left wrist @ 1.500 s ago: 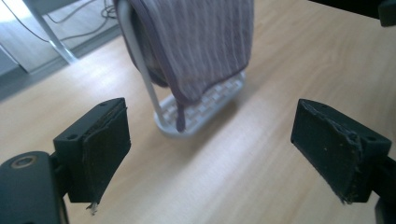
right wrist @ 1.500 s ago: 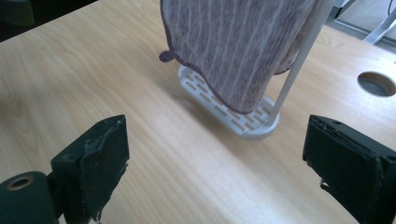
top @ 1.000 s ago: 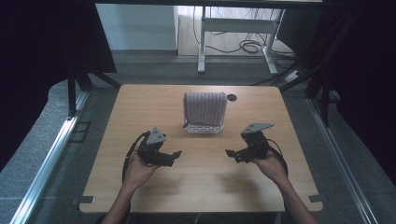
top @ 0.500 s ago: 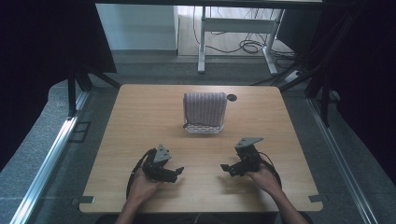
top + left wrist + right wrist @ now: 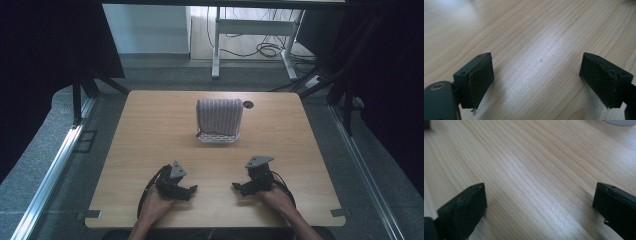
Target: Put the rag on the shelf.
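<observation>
While both hands rest low on the near part of the wooden table (image 5: 150, 130), the left gripper (image 5: 189, 190) sits at about seven o'clock from the table's middle and the right gripper (image 5: 238, 187) at about five o'clock, well apart from each other and with their tips turned inward. Each carries a grey three-cornered plate on top, and a dark cable loops behind each one. In the left gripper view, the left gripper (image 5: 536, 77) has its jaws spread wide, with bare wood grain between them and nothing held. In the right gripper view, the right gripper (image 5: 540, 207) likewise stands with its jaws wide apart over bare tabletop. At twelve o'clock from the table's middle stands a white basket (image 5: 218, 136), and a grey ribbed cloth (image 5: 219, 115) is draped over it, covering most of it. Just beside the cloth, at its two o'clock, a small dark round hole (image 5: 248, 104) sits in the tabletop. Both grippers are well apart from the basket.
</observation>
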